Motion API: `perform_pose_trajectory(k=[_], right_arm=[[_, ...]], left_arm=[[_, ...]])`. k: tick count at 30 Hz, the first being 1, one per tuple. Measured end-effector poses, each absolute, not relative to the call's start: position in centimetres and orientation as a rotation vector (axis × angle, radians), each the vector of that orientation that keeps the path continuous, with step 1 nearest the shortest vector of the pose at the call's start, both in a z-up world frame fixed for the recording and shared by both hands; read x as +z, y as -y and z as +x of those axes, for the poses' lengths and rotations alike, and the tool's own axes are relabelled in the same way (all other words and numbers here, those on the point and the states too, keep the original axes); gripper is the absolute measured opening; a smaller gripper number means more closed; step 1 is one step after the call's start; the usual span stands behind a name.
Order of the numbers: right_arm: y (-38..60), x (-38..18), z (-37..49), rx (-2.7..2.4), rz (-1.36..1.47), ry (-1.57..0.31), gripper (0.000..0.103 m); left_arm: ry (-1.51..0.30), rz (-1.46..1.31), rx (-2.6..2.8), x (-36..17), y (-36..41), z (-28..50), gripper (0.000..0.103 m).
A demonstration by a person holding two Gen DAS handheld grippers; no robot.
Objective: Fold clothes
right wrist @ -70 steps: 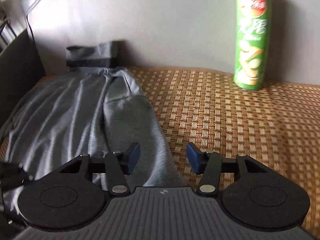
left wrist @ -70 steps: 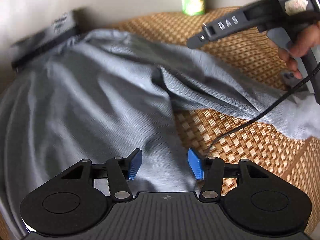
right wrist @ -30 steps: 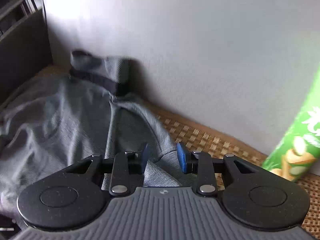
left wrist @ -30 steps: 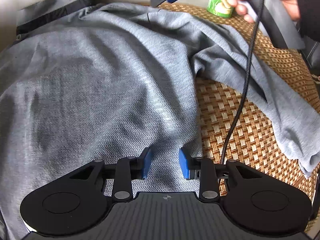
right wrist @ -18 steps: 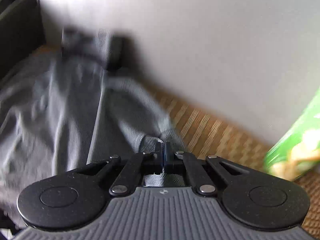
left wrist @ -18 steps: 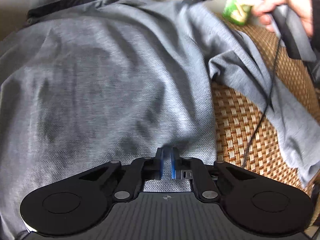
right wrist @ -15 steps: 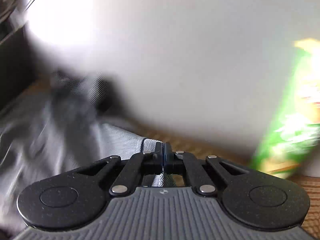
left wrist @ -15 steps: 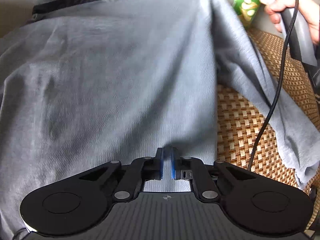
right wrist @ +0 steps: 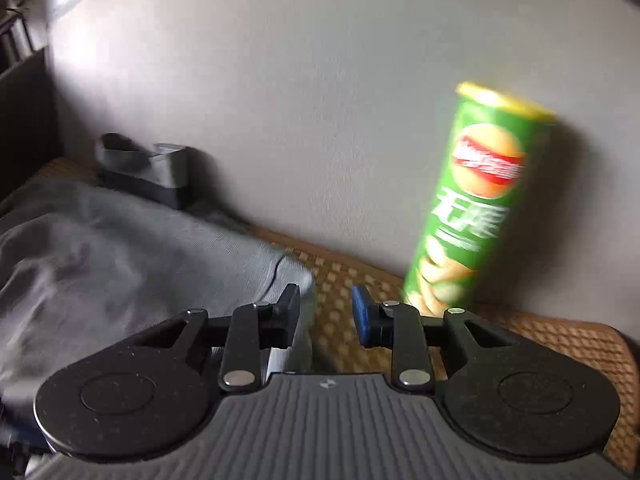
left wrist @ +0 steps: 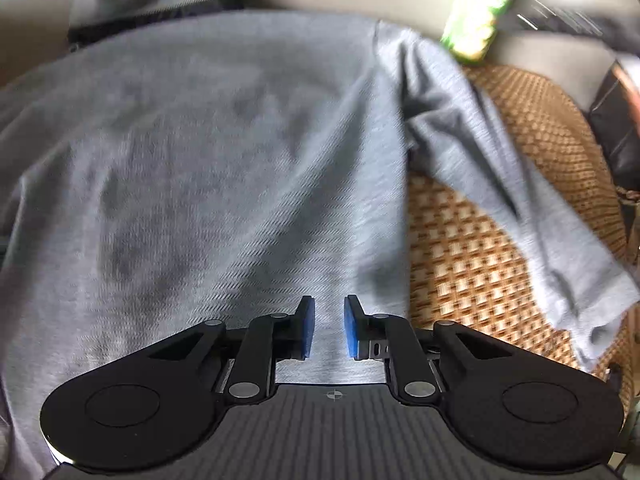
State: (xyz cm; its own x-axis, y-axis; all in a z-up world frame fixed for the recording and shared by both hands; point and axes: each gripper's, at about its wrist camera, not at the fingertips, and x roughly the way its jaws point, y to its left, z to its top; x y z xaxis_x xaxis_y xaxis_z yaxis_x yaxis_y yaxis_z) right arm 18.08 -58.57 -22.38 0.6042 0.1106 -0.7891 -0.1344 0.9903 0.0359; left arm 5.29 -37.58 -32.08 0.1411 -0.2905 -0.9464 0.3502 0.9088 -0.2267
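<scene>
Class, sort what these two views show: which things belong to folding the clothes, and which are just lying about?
Belongs to the job:
- grey garment
- left hand-held gripper, jaws opening
- right hand-held gripper, jaws opening

Just lying about:
- green crisp tube
- woven mat
- dark folded cloth by the wall

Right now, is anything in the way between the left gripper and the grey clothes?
No, nothing visible. The left gripper is right over the clothes, its jaws opening with bare cloth showing between them. The chip can stands far off by the wall.
</scene>
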Motion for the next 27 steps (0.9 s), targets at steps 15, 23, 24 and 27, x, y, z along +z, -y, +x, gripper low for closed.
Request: perform_pose_trajectory(k=[15, 23, 24, 27], right_arm=[[60.7, -22.7, -9.1, 0.033, -0.068, -1.068, 0.06], [61.9, -25.1, -8.9, 0.087, -0.049, -1.096, 0.039], [62.3, -25.3, -8.7, 0.102, -0.036, -1.111, 0.02], [64.6, -23.9, -8.4, 0.15, 0.107, -1.061, 0.002]], left_arm=[[-1.379, -0.077, -0.421, -35.2, 48.8, 7.9, 0.061], [-1.316, -0.06, -0.324, -35.4, 51.4, 8.9, 0.0], [-1.313, -0.083, -0.313, -35.2, 51.2, 9.0, 0.0], [-1.261, -0.106, -0.314, -33.0, 50.5, 8.4, 0.0]])
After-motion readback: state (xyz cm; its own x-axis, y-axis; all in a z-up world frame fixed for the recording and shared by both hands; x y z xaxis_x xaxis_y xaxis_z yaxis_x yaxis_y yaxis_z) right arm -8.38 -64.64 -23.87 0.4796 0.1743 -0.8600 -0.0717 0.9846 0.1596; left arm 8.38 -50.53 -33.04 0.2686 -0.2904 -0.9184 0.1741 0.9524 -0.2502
